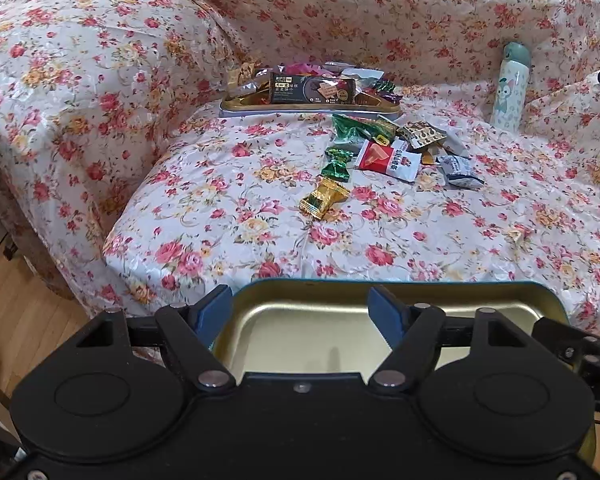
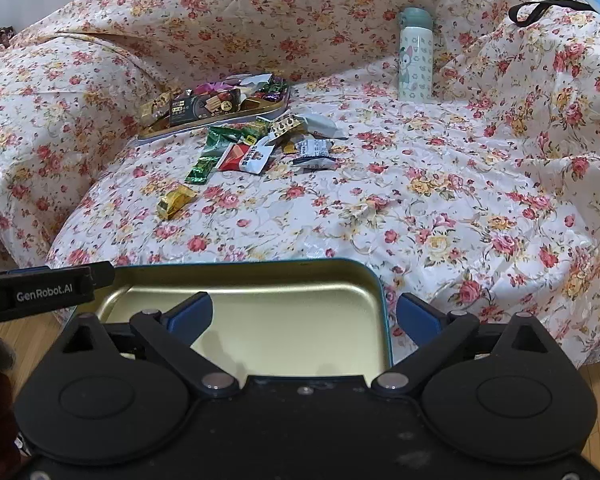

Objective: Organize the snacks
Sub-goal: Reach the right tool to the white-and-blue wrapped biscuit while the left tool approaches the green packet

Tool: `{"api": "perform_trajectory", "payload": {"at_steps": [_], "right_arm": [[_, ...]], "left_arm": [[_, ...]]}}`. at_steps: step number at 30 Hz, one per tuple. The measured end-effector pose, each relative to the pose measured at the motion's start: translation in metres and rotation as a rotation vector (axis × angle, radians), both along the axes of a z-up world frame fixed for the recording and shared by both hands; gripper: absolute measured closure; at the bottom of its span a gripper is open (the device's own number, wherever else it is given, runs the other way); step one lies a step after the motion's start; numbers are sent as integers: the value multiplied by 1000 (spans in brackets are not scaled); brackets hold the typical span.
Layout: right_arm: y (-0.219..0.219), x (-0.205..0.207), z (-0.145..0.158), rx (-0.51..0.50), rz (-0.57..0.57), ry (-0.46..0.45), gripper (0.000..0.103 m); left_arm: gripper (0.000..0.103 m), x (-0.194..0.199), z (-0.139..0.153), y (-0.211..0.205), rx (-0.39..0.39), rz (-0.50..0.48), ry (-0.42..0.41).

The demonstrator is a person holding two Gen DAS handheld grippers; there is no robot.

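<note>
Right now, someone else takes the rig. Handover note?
Left gripper: fingers apart astride the left rim of the empty tin lid; grip on it not clear.
Right gripper: fingers apart astride the lid's right rim; grip likewise unclear.
The lid sits at the near edge of the flowered sofa cover.
Tin tray at the back, already heaped with snacks.
Left to do: loose snacks in front of the tray, among them a gold candy, a green candy, a red-and-white packet.
The bottle stands apart on the right.
</note>
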State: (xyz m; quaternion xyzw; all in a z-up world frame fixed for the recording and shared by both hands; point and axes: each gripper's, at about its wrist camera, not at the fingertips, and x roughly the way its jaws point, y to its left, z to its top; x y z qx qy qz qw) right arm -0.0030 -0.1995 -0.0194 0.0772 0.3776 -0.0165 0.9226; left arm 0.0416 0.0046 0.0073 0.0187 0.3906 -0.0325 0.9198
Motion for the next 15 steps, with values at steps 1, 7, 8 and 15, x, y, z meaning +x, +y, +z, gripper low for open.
{"api": "perform_trajectory", "payload": {"at_steps": [1,7,8,15], "right_arm": [[0,3,0,-2,-1,1,2],[-1,24,-2,-3,-1,1,3],[-1,28,-2,-2,0,1,4],[-1,64,-2,-23,25,5,8]], "left_arm": [[28,4,-1,0,0,-2,2],[29,28,-2,0,3,-18,9],[29,33,-2,0,5,-24,9],[32,70,-2,-6,-1,-80,23]]}}
